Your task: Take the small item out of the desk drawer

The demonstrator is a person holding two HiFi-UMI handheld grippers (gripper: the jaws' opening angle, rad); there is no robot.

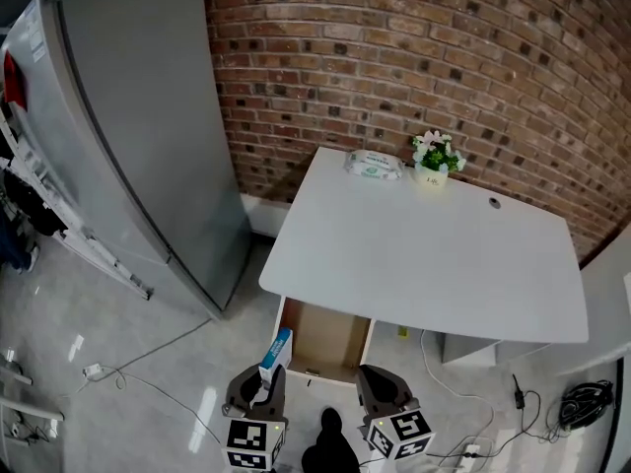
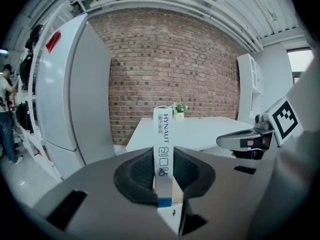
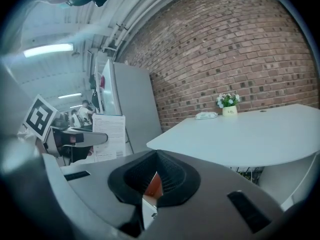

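Gripping a slim white-and-blue box (image 2: 163, 149) upright between its pads, the left gripper (image 1: 261, 383) holds it over the front left corner of the open drawer (image 1: 325, 335) under the white desk (image 1: 424, 254), box clear of the drawer. The right gripper (image 1: 380, 387) sits just beside it at the drawer's front right, jaws clenched together on nothing.

Drawer (image 1: 330, 338) under desk's (image 1: 424, 254) near edge

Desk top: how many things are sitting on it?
2: a wipes pack and a small potted plant, side by side at the far edge near the brick wall. Nothing looks hidden.
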